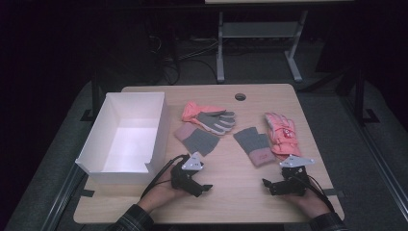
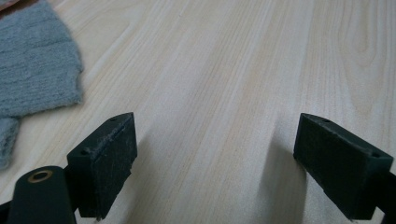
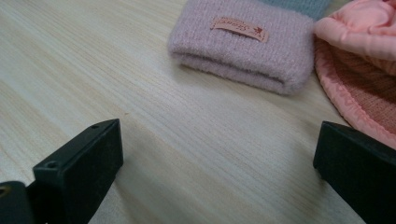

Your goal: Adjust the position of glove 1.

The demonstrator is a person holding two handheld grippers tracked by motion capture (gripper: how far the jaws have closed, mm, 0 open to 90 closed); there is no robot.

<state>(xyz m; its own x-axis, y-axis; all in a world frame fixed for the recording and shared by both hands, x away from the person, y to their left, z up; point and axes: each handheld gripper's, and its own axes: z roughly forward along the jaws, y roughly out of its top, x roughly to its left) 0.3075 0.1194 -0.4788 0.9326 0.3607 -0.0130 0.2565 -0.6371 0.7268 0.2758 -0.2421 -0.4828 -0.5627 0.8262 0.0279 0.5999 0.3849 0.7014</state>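
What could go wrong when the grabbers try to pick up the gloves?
The grey knit glove overlaps the pink ski glove, so the open right gripper might drag both along. The other grey glove lies under a pink-and-grey glove, so the open left gripper could pull that one askew too.

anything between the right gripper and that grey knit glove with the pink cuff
Nothing visible. The right gripper rests on the table with its jaws open and bare wood runs from them to the pink cuff of the grey knit glove. The pink padded glove lies beside it, touching, not in front.
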